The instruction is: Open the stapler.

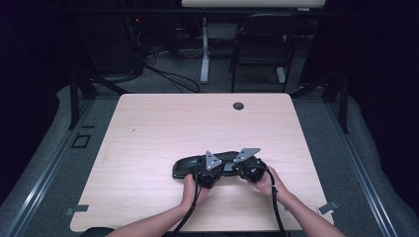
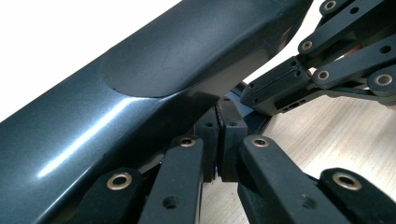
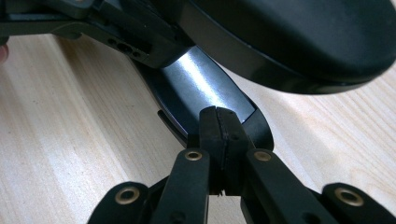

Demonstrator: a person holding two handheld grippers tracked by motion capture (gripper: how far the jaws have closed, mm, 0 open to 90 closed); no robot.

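High view: a long, glossy black, curved plastic object [image 1: 195, 166] lies across the near middle of the pale wooden table [image 1: 148, 128]. Both hands hold grippers at its near edge, side by side. Left gripper [image 1: 206, 173] sits just left of the right gripper [image 1: 247, 169]. Left gripper view has its 2 jaws pressed together, tips against the object's underside [image 2: 116, 107]. Right gripper view shows jaws likewise closed, touching the object's rim [image 3: 205, 93]; whether anything is pinched, I cannot tell.
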